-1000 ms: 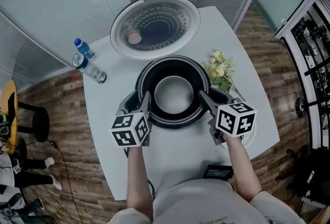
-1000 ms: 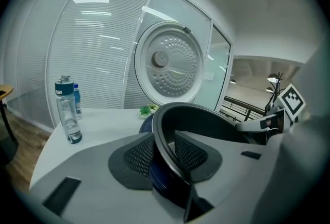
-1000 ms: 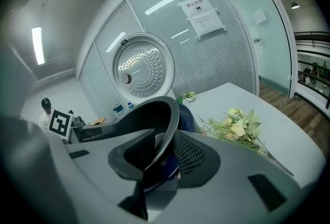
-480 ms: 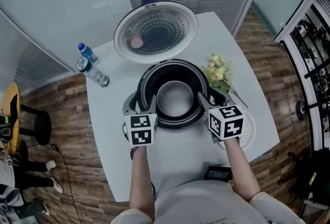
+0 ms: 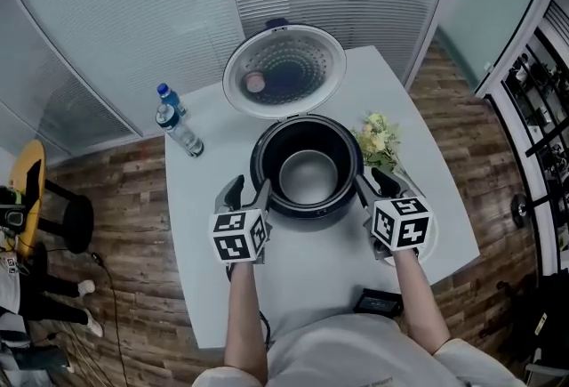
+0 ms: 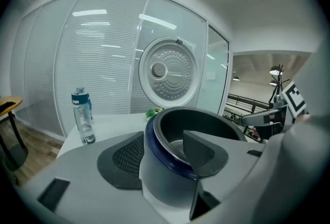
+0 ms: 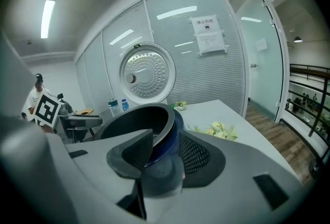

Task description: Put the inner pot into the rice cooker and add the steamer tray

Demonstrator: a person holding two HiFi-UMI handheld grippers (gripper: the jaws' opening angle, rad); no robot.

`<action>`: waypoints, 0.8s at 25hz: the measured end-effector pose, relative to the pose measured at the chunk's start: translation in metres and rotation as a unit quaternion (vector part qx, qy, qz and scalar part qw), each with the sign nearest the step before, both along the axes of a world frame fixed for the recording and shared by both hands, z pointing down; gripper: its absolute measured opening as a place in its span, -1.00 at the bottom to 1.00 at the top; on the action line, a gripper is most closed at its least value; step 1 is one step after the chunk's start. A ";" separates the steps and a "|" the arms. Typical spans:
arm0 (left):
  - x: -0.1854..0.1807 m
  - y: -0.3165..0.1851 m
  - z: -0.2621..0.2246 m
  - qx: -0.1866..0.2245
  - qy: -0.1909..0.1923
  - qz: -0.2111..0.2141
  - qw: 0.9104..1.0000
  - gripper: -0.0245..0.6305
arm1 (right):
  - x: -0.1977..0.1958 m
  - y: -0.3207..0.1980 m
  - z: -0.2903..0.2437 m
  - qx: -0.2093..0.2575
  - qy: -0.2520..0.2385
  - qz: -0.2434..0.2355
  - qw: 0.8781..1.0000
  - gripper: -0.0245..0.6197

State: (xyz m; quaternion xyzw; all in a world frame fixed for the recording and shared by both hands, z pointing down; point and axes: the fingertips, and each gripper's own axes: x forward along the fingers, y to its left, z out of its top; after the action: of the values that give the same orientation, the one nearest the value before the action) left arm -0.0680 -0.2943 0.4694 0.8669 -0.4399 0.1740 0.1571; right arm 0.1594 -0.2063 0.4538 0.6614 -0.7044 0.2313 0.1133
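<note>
The dark rice cooker (image 5: 307, 209) stands mid-table with its round lid (image 5: 284, 72) tipped up behind it. Inside it sits the inner pot (image 5: 308, 176), its shiny bottom showing. My left gripper (image 5: 247, 196) hovers at the cooker's left side; its jaws have just been opening and stand wide, clear of the rim (image 6: 170, 135). My right gripper (image 5: 375, 186) is at the cooker's right side; its jaws have also been opening, and its pads (image 7: 196, 158) do not press on the rim (image 7: 154, 130). A white round perforated tray (image 5: 428, 238) lies mostly hidden under the right gripper.
Two water bottles (image 5: 180, 132) stand at the table's back left, also seen as bottles (image 6: 81, 115) in the left gripper view. A bunch of flowers (image 5: 378, 138) lies right of the cooker. A black device (image 5: 378, 301) rests at the front edge. A chair (image 5: 27, 189) stands on the floor at left.
Both grippers have let go of the pot's rim and drawn back from the cooker toward the person. The left jaws stand visibly wider. The pot stays in the cooker.
</note>
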 end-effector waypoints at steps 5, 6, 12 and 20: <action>-0.004 0.040 -0.011 -0.005 0.031 0.016 0.999 -0.23 | -0.002 0.038 -0.007 0.002 0.001 0.010 1.000 -0.44; -0.002 0.049 -0.014 -0.007 0.037 0.023 0.999 -0.23 | -0.001 0.047 -0.009 0.002 0.003 0.013 1.000 -0.44; 0.003 0.103 -0.019 -0.006 0.050 0.052 0.997 -0.24 | 0.010 0.100 -0.018 0.012 0.004 0.040 0.999 -0.44; 0.016 0.175 -0.012 -0.017 0.060 0.095 0.994 -0.24 | 0.019 0.182 -0.004 -0.008 -0.004 0.080 0.997 -0.44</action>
State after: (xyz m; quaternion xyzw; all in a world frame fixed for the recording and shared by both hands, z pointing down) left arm -0.0518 -0.1194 0.4576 0.9110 -0.3423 0.1428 0.1804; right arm 0.1782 -0.0248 0.4501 0.7134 -0.6481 0.2483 0.0968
